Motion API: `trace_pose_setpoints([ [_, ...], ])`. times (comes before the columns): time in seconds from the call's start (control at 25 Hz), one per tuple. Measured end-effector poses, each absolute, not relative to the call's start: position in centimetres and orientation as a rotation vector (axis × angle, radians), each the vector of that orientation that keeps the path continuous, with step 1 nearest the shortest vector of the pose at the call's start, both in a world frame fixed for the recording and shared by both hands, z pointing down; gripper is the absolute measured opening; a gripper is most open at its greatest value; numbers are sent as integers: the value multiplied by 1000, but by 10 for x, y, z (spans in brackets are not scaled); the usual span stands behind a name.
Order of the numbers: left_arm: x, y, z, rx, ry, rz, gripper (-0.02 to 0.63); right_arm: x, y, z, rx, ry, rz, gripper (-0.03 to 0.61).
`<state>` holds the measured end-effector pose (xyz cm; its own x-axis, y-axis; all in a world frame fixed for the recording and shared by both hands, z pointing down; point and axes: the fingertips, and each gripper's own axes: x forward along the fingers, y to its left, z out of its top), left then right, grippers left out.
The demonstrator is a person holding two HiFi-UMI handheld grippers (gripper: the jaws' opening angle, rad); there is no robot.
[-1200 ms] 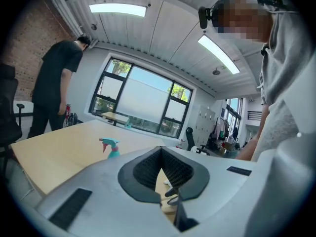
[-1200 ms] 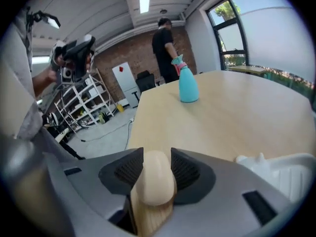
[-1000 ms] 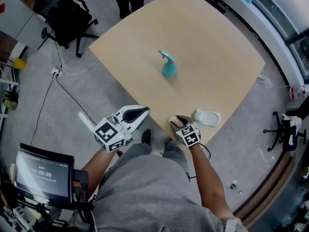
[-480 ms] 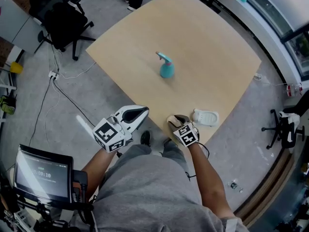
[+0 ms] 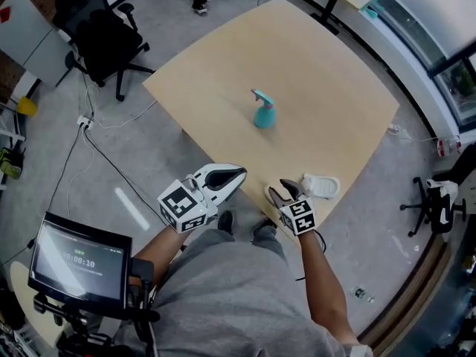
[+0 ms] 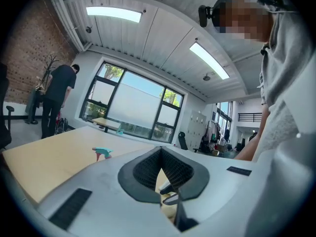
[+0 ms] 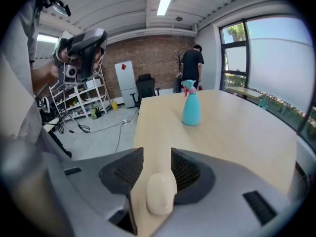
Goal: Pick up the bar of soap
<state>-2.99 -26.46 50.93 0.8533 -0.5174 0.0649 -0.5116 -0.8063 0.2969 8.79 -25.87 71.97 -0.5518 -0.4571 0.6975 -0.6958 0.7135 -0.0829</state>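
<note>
A cream oval bar of soap [image 7: 159, 191] lies at the near corner of the wooden table [image 7: 232, 132]. My right gripper [image 7: 157, 157] straddles it with its jaws spread; the bar sits low between the black pads [image 7: 185, 171], and bare table shows on its left side. In the head view the right gripper [image 5: 285, 194] is at the table's near edge, just left of a white soap dish [image 5: 321, 186]. My left gripper [image 5: 227, 177] hovers off the table's near-left edge, empty, its pads [image 6: 148, 168] meeting at the tip.
A teal spray bottle [image 5: 263, 111] stands upright mid-table, also the bottle [image 7: 190, 105] ahead of the right jaws. A black office chair [image 5: 104, 32] and floor cables lie left of the table. A person [image 7: 191, 70] stands at the far end. A tablet [image 5: 80, 260] sits at lower left.
The head camera has shifted a little, so the table sits differently in the frame. Both grippers keep about the same places by the near edge, and the right jaws stay spread.
</note>
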Motion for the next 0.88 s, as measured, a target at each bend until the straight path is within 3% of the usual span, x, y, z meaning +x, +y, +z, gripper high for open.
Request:
trace_pose_setpoints([
  [0.16, -35, -251, 489, 2766, -723, -75, 3, 77, -256, 660, 1006, -2317, 453, 164],
  [0.44, -22, -232, 455, 2865, -617, -154, 3, 77, -245, 541, 1210, -2476, 317, 23],
  [0.88, -3, -181, 365, 3062, -553, -271, 3, 98, -183, 367, 1391, -2743, 133, 8],
])
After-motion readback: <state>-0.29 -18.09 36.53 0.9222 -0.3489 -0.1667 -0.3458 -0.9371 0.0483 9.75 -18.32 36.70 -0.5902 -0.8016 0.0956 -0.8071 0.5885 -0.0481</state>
